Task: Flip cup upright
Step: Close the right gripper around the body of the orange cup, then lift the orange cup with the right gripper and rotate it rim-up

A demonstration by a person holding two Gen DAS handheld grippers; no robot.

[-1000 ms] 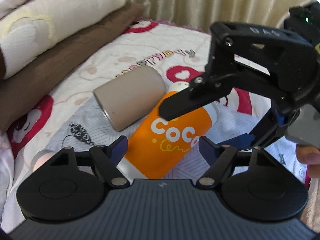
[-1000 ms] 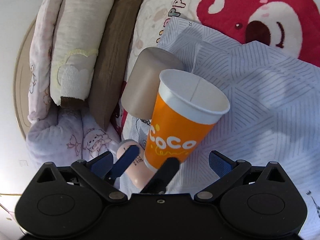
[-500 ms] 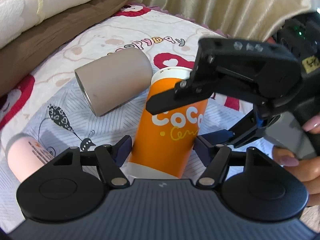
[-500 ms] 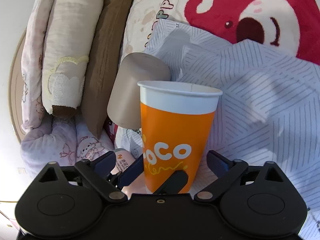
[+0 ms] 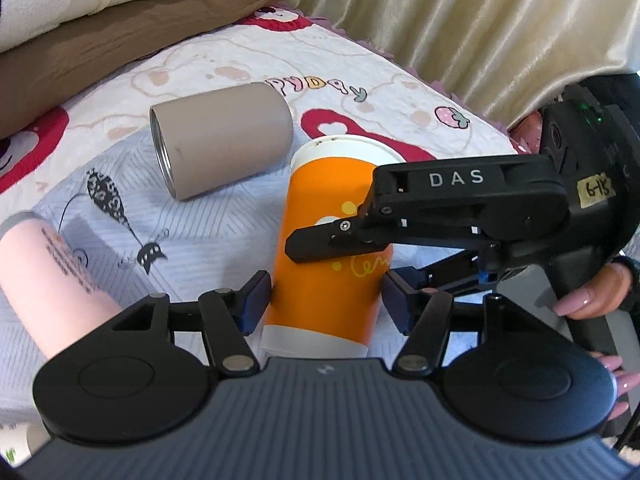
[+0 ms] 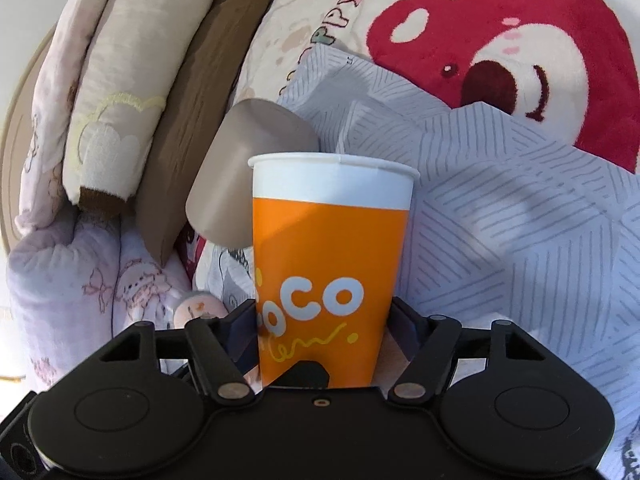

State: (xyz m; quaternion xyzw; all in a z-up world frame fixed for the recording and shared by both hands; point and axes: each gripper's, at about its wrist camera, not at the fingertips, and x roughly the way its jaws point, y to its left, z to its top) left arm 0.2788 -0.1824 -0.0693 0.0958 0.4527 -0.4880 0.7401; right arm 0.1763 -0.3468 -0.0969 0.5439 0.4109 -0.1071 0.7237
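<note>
An orange paper cup [image 5: 328, 248] with white "COCO" lettering stands upright on the striped cloth, rim up; it also shows in the right wrist view [image 6: 328, 256]. My right gripper [image 6: 322, 320] is shut on the cup's lower half, its fingers pressing both sides. In the left wrist view the right gripper's fingers [image 5: 320, 246] cross in front of the cup. My left gripper [image 5: 326, 304] brackets the cup's base; its left pad is at the cup wall, and a small gap shows at the right pad.
A taupe tumbler [image 5: 220, 140] lies on its side behind the cup, also in the right wrist view [image 6: 248, 168]. A pink bottle [image 5: 52, 284] lies at the left. Stacked pillows [image 6: 120, 92] and a curtain [image 5: 460, 12] border the bed.
The orange cup went from lying tilted to standing upright. The right gripper closed in on its lower half. The left gripper moved up around the cup's base.
</note>
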